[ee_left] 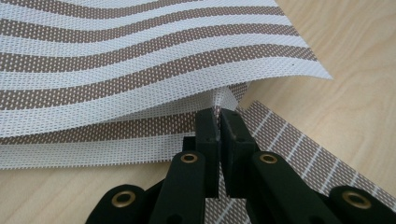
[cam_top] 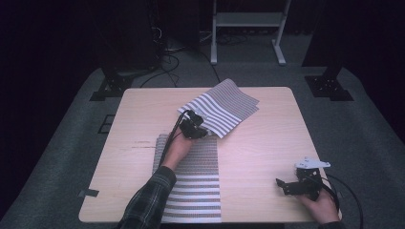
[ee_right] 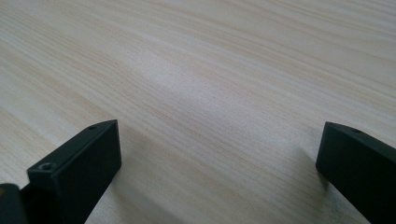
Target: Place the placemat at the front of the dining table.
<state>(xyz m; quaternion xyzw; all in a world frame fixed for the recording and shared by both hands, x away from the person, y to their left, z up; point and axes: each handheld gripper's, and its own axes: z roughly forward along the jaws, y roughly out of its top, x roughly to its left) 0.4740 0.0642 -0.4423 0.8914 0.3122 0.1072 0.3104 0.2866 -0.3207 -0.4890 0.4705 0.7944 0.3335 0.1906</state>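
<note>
A person's left gripper [cam_top: 197, 125], its black jaws pinched tight on a corner of a brown-and-white striped woven mesh placemat [cam_top: 224, 107], holds that corner lifted near the middle of the pale wooden table [cam_top: 267, 148], the far half of the mat curling up toward the table's far edge. The mat looks light and springy, bending in a broad curve rather than creasing, so an edge or corner pinch seems the best hold; its open weave should resist slipping. The right gripper [cam_top: 282, 182] rests near the table's front right corner, jaws spread wide over bare wood. No brand, label or writing is readable.
</note>
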